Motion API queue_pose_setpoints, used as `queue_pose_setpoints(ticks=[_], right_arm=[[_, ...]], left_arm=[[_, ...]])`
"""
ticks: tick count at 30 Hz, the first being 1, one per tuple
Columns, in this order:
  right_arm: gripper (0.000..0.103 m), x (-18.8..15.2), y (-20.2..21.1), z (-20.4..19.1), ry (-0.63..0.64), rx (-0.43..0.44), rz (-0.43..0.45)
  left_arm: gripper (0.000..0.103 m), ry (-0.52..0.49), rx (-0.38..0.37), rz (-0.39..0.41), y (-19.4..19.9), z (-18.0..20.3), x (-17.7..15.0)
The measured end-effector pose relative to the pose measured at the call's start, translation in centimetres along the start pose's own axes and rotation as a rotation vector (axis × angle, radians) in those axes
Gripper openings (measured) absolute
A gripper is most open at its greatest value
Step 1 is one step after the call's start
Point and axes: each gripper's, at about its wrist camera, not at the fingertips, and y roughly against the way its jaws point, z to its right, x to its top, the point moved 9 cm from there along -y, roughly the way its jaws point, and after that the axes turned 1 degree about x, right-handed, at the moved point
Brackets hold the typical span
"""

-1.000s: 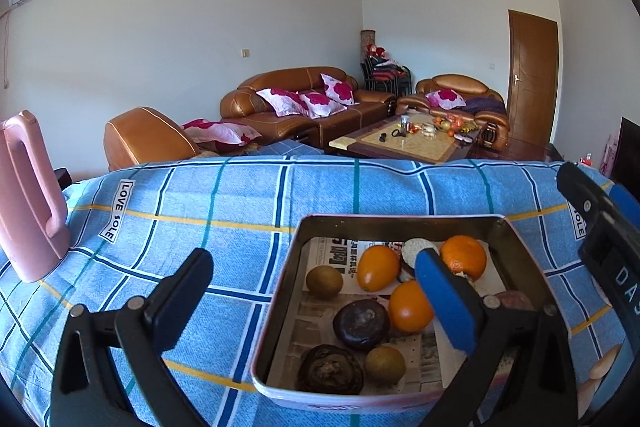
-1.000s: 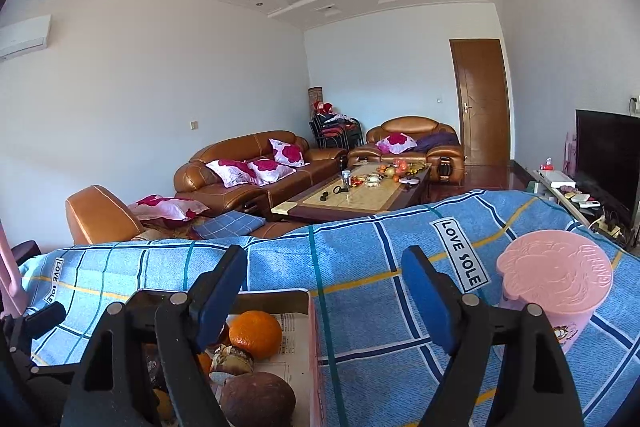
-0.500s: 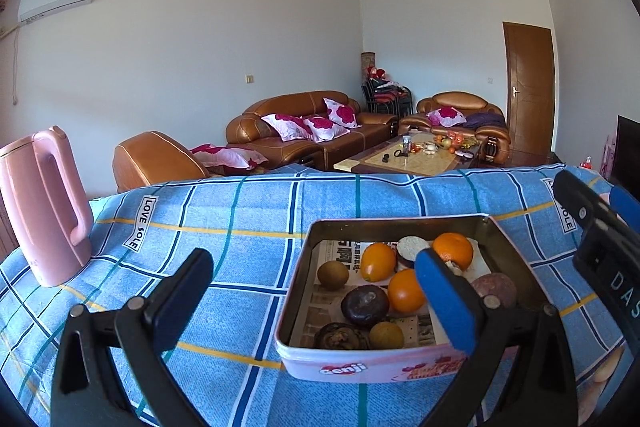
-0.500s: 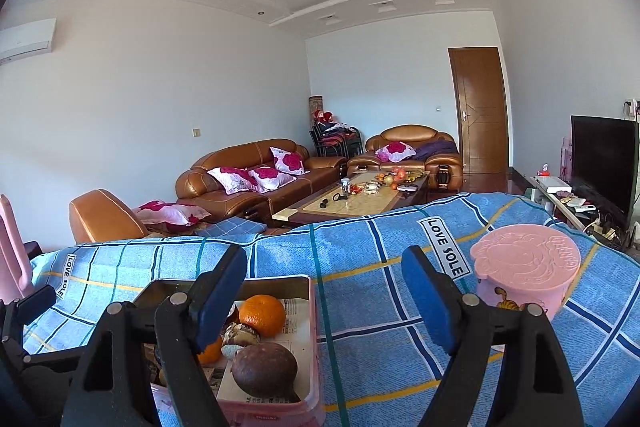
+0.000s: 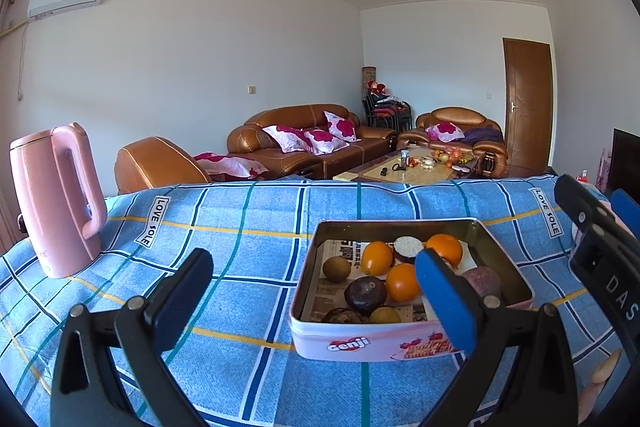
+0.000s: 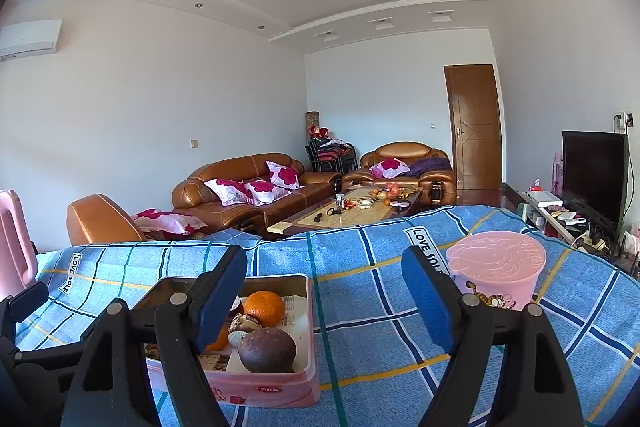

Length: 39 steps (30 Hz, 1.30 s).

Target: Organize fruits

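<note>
Fruits (image 5: 400, 281) all lie inside the tin (image 5: 372, 341) on the blue cloth (image 5: 240, 235), between kettle (image 5: 56, 199) and pink tub (image 6: 496, 271). Left tongs (image 5: 312, 287) and right tongs (image 6: 324, 295) stand open, empty. Sorting could be finished or pending.

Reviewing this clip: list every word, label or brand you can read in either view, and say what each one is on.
"LOVE SOLE": white tag on the blue checked cloth; repeated at its right side.
"Genji": front wall of the pink fruit tin.
"DAS", cut off at the frame edge: body of the right claw.
Newspaper lining in the tin: too small to read.
Red lettering right of "Genji", and the tin's side-wall label: too blurred to read.
</note>
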Motion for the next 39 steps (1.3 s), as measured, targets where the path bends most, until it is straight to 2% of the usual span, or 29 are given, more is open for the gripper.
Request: queue_pose_setpoints(ticks=[39], right_arm=[[0.081, 0.12, 0.24, 0.52, -0.001, -0.019, -0.010]], left_arm=[[0.103, 0.008, 0.032, -0.021, -0.07, -0.51, -0.22]])
